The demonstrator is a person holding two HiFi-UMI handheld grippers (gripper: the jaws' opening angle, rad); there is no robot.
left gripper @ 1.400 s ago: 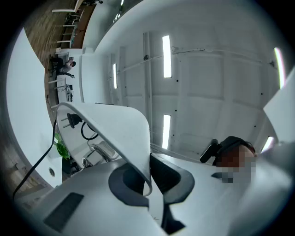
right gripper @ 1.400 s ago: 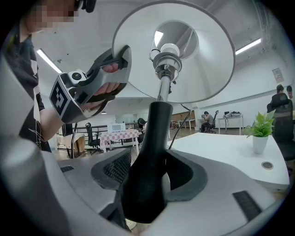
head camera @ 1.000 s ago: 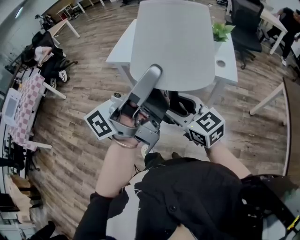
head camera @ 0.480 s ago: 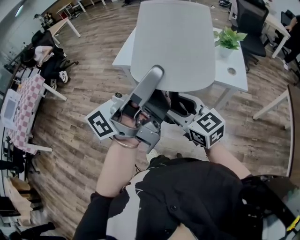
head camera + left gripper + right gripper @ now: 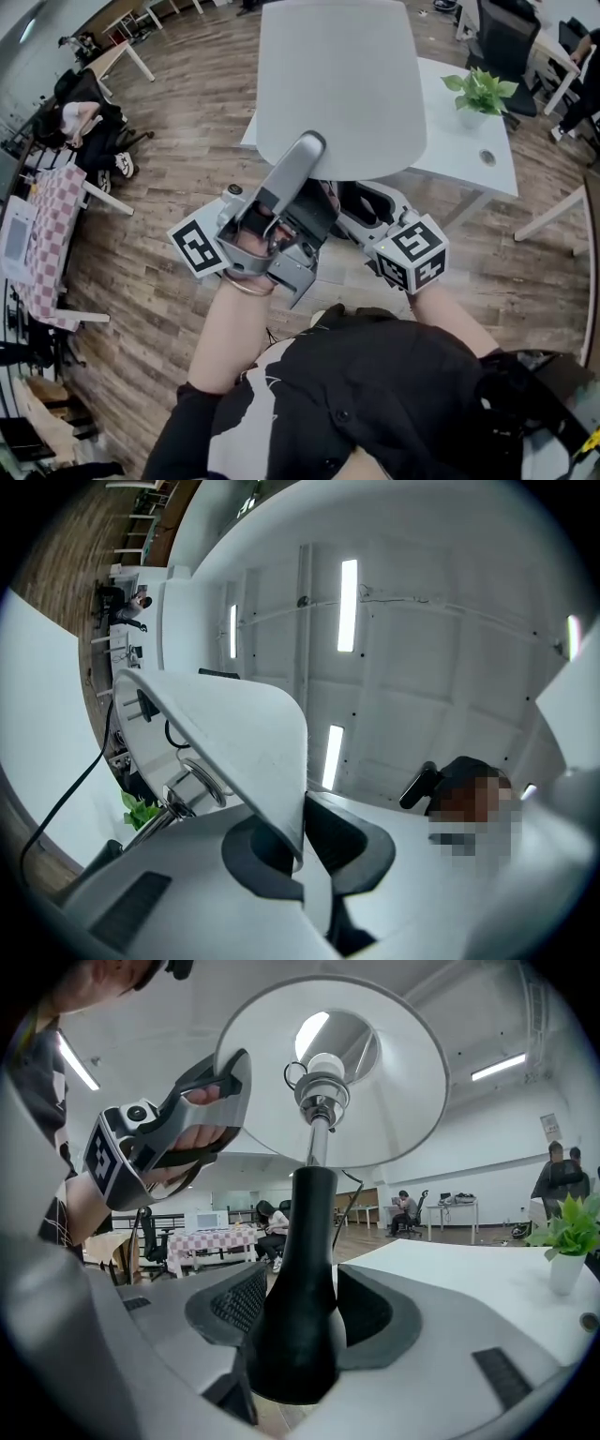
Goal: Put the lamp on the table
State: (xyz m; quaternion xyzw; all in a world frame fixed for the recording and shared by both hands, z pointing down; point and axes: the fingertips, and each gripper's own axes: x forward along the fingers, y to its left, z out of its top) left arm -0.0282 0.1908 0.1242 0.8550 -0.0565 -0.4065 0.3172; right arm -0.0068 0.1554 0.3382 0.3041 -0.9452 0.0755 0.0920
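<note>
Left claw [image 5: 307,148] points toward 1 o'clock from a bare forearm [image 5: 225,328], its jaws pinched tight on the lampshade [image 5: 337,84] rim. Right claw [image 5: 302,1309], angled toward 10 o'clock close beside it, clamps the black stem [image 5: 300,1232].

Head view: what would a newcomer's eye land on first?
The big pale lampshade, filling the top centre in front of the white table. Below it, the left tool pinches the shade's rim and the right tool grips its black stem. A potted plant stands on that table.
</note>
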